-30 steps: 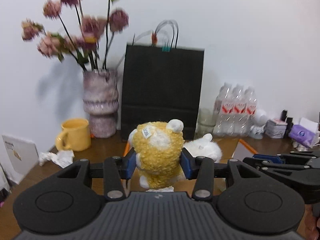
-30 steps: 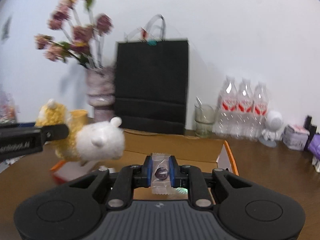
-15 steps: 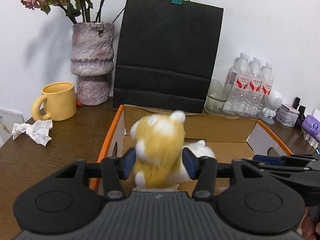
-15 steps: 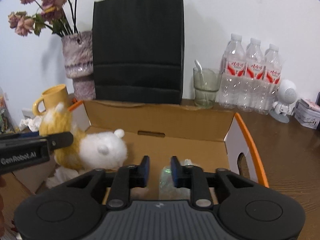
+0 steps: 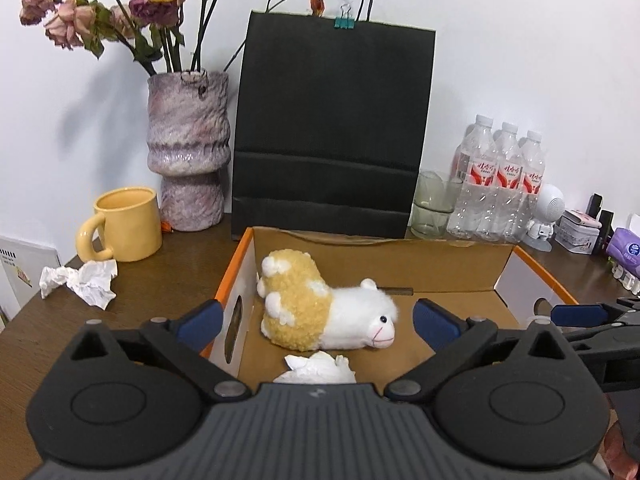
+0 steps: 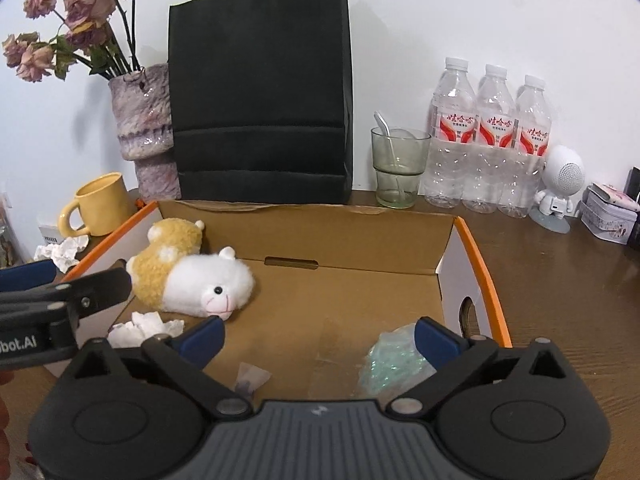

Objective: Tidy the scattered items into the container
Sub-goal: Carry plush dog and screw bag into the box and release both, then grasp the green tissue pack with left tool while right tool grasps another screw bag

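Both tools, left tool (image 5: pixel 316 318) and right tool (image 6: pixel 320 334), gape wide and hold nothing, with one toy sheep (image 5: pixel 326 312) in one box (image 5: pixel 448 272) ahead.

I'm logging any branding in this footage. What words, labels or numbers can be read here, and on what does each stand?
"bot.AI": white letters on the side of the left gripper, cut off by the frame edge.
Red labels on the three water bottles: white characters, too small to read.
Purple pack: round logo, too blurred to read.
Small tin: printed pattern, no readable text.
White card at the left edge: print too small to read.
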